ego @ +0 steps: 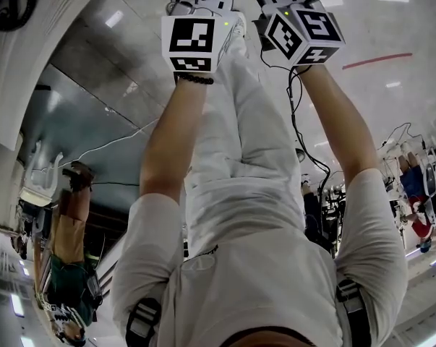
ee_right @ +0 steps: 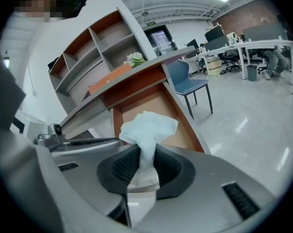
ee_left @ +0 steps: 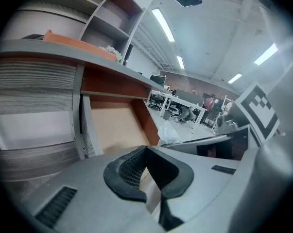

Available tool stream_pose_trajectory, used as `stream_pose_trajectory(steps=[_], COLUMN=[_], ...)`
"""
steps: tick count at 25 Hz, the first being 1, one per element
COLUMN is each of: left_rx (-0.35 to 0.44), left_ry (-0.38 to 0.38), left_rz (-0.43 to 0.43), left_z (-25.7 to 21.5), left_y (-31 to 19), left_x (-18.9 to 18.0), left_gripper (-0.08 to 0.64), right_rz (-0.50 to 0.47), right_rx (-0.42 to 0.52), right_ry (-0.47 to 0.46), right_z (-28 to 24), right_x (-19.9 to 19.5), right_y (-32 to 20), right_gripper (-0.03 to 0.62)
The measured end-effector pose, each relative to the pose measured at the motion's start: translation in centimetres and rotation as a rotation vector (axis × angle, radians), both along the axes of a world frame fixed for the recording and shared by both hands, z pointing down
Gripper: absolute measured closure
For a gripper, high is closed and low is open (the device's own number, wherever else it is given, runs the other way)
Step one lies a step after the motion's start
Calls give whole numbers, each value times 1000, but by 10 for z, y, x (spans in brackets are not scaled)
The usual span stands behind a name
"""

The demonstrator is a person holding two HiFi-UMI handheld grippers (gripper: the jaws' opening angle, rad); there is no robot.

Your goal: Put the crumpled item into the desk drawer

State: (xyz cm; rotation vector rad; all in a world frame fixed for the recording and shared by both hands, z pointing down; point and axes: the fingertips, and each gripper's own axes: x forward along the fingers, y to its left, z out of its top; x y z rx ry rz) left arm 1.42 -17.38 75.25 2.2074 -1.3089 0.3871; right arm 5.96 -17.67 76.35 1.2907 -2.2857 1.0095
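My right gripper (ee_right: 145, 154): jaws part-closed on the crumpled white item (ee_right: 147, 127), pinched at its lower end, with the bunched top standing clear above the pads. Beyond it, the desk drawer (ee_right: 151, 103) stands open, wood-lined. My left gripper (ee_left: 146, 152): jaws meeting at the tips, nothing between them.

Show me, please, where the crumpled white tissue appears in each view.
Head view: not in it; only the grippers' marker cubes show.
Left gripper view: likely the white tissue just right of centre, beside the open drawer.
Right gripper view: centre, the tissue pinched in the right gripper, in front of the drawer.
Shared landmark: the open drawer, in both gripper views.
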Motion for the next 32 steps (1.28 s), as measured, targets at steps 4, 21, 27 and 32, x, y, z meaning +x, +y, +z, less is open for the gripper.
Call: stream_pose_trajectory(steps=[4, 21, 27, 32], left_rx=[-3, -1, 0, 0], left_ry=[-4, 3, 7, 10], left_rz=[-8, -19, -14, -13], left_z=[4, 6, 5, 7], left_y=[2, -4, -7, -6], left_x=[-10, -11, -10, -11], left_gripper=[558, 558, 558, 558], right_rz=[-7, -36, -43, -46], right_rx=[-7, -16, -28, -30], right_ry=[2, 37, 43, 50], right_z=[9, 20, 23, 27], right_x=[-8, -11, -16, -16], right_y=[0, -6, -8, -6], right_gripper=[517, 506, 500, 500])
